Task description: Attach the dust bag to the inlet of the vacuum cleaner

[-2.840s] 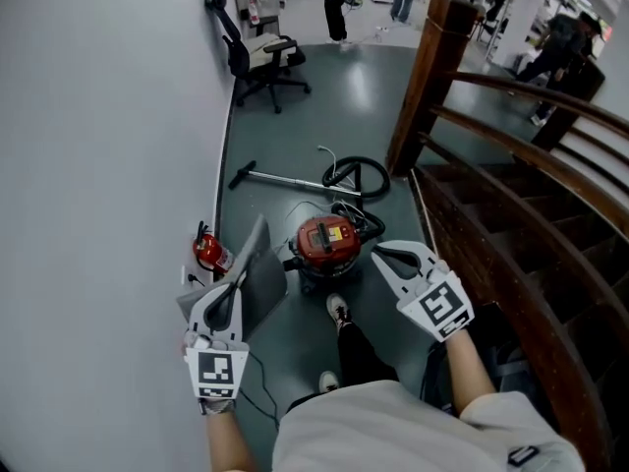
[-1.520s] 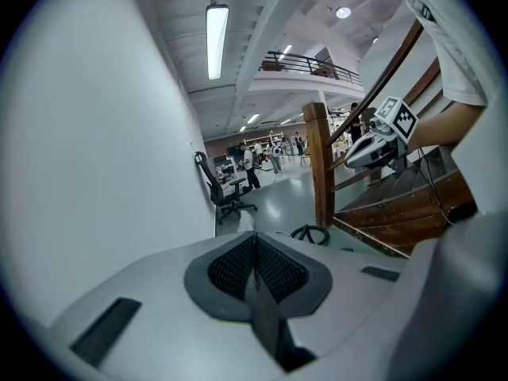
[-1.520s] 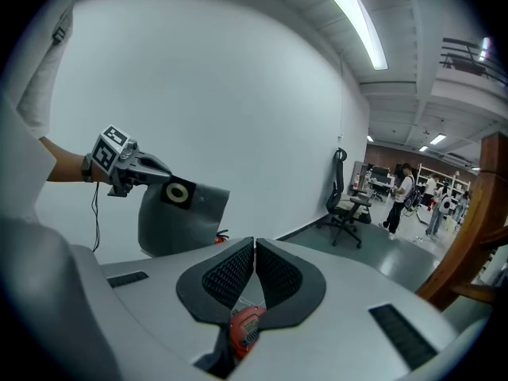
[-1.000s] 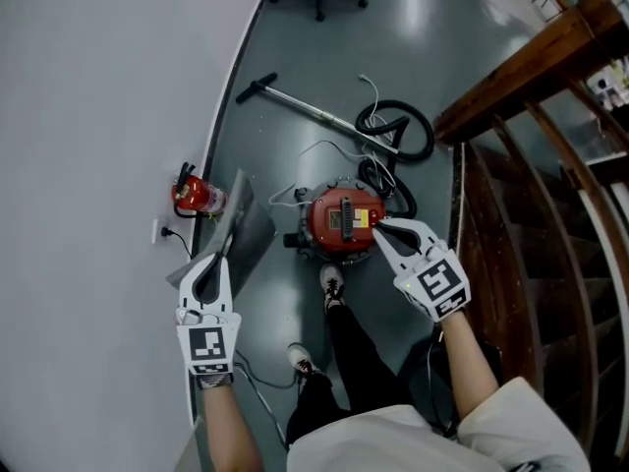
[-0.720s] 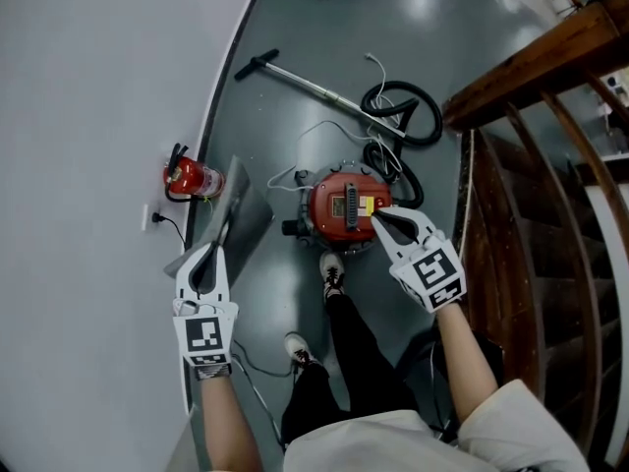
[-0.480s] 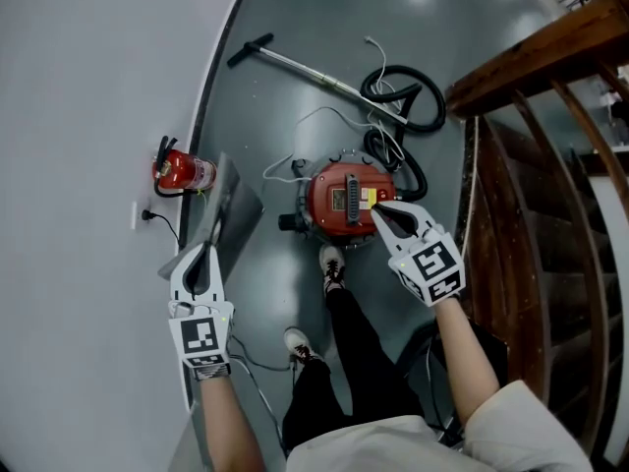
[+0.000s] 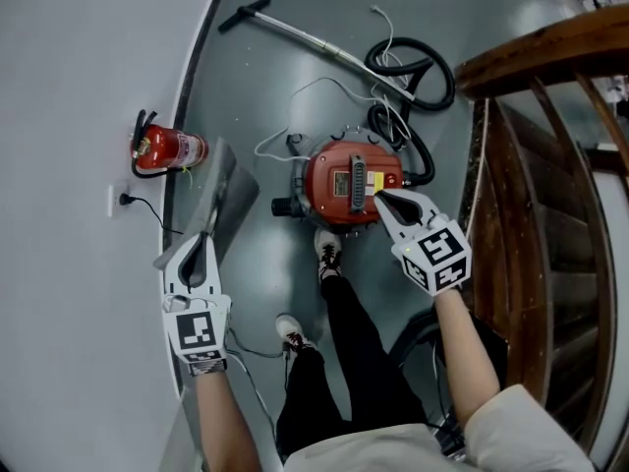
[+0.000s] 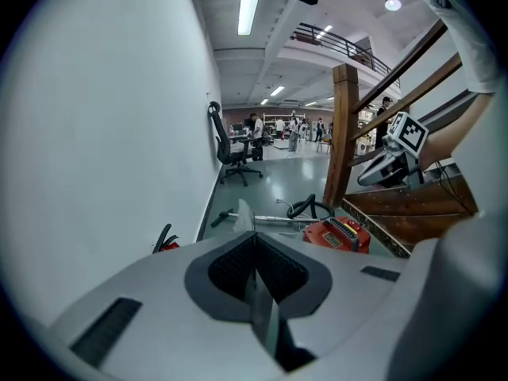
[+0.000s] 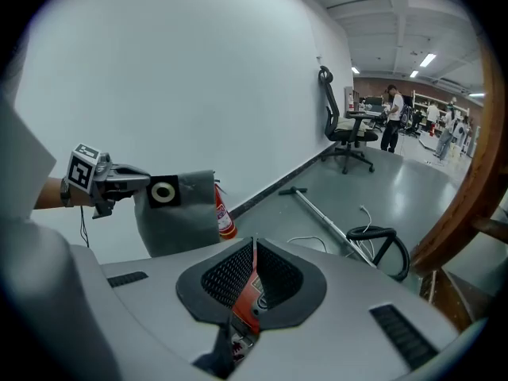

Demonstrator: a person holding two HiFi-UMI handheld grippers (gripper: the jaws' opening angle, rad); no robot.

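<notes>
Pinching the limp grey fabric dust bag (image 7: 226, 185) by its edge, our left gripper (image 7: 203, 242) is closed; our right gripper (image 7: 378, 198), jaws together, empty, hovers over the round red vacuum cleaner (image 7: 339, 180). We fear the bag folding, missing the inlet. White wall (image 7: 69, 116) crowds left, wooden stair rail (image 7: 550, 57) right; black hose (image 7: 432, 67) litters floor ahead.

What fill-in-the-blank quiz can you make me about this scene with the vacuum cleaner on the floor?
1. The left gripper is clamped on a grey ____.
2. The vacuum cleaner standing on the floor by the person's shoe has a body coloured ____.
3. The red cylinder lying on the floor next to the wall is a ____.

Missing words: dust bag; red; fire extinguisher.
</notes>
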